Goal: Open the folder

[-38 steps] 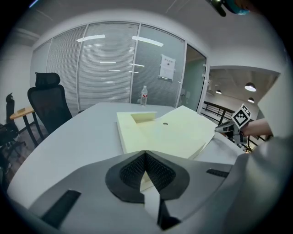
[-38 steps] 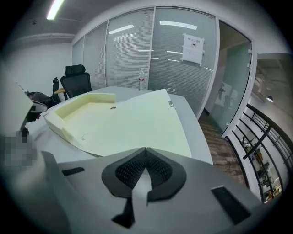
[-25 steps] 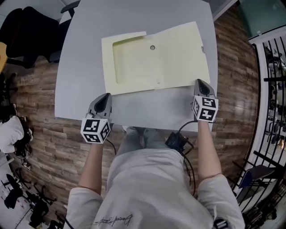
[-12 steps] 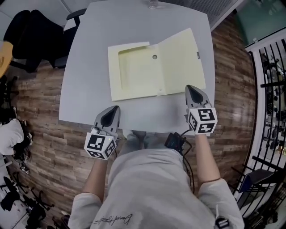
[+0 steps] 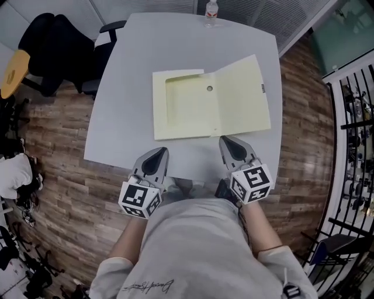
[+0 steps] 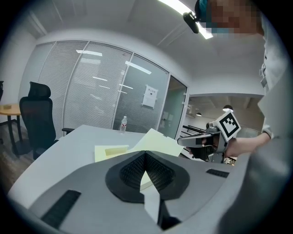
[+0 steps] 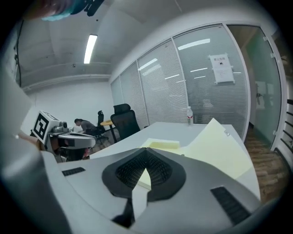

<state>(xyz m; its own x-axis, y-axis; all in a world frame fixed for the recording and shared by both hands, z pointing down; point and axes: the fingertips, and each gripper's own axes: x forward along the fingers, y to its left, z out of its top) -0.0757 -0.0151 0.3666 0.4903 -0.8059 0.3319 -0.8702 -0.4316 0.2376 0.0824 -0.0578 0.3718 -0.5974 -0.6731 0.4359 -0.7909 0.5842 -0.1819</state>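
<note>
The pale yellow folder (image 5: pixel 210 102) lies open on the grey table (image 5: pixel 123 117). Its shallow tray half is on the left and its cover is spread to the right, the cover's far edge lifted a little. It also shows in the left gripper view as the folder (image 6: pixel 153 140) and in the right gripper view as the folder (image 7: pixel 219 146). My left gripper (image 5: pixel 158 152) hovers at the table's near edge, shut and empty. My right gripper (image 5: pixel 227 141) is just short of the folder's near edge, shut with nothing in it. Neither touches the folder.
A water bottle (image 5: pixel 211 11) stands at the table's far edge. Black office chairs (image 5: pixel 58 47) sit off the far left corner. A black railing (image 5: pixel 356 117) runs along the right. Wood floor surrounds the table.
Both grippers have drawn back toward the person and lifted. The right gripper left the cover's near corner and moved left. The folder stays open.
</note>
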